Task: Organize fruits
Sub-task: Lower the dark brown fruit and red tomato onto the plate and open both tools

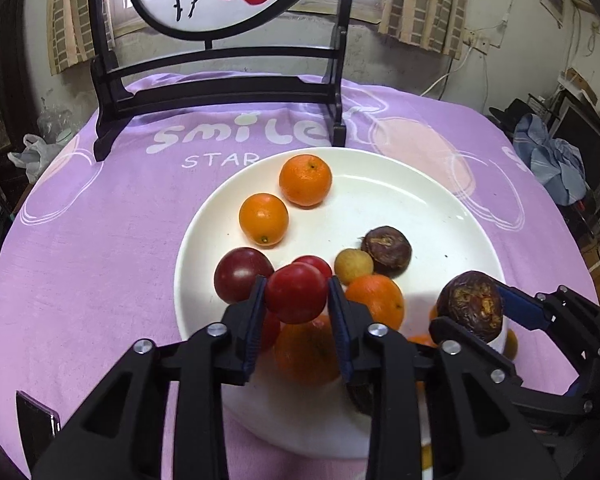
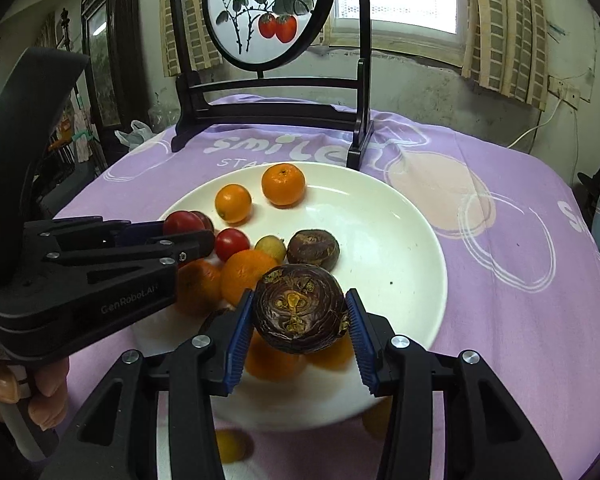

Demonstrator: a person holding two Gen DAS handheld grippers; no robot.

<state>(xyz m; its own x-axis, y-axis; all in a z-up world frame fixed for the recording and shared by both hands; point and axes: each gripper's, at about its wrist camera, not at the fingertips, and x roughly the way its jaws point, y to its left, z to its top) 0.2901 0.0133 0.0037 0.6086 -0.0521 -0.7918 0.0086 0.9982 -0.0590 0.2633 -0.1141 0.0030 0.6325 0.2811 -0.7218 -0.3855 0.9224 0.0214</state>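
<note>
L gripper (image 1: 296, 300) clamped on red fruit (image 1: 295, 293), lower ctr, over plate (image 1: 440, 216) | R gripper (image 2: 300, 316) clamped on brown fruit (image 2: 301, 307), lower ctr, over plate's near side | risk: round fruit slips from pads, drops on pile, rolls off rim; grippers close, could bump.

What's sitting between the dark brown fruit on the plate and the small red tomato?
A small yellow-green fruit lies between the brown fruit and the tomato, clearest in the right wrist view.
</note>
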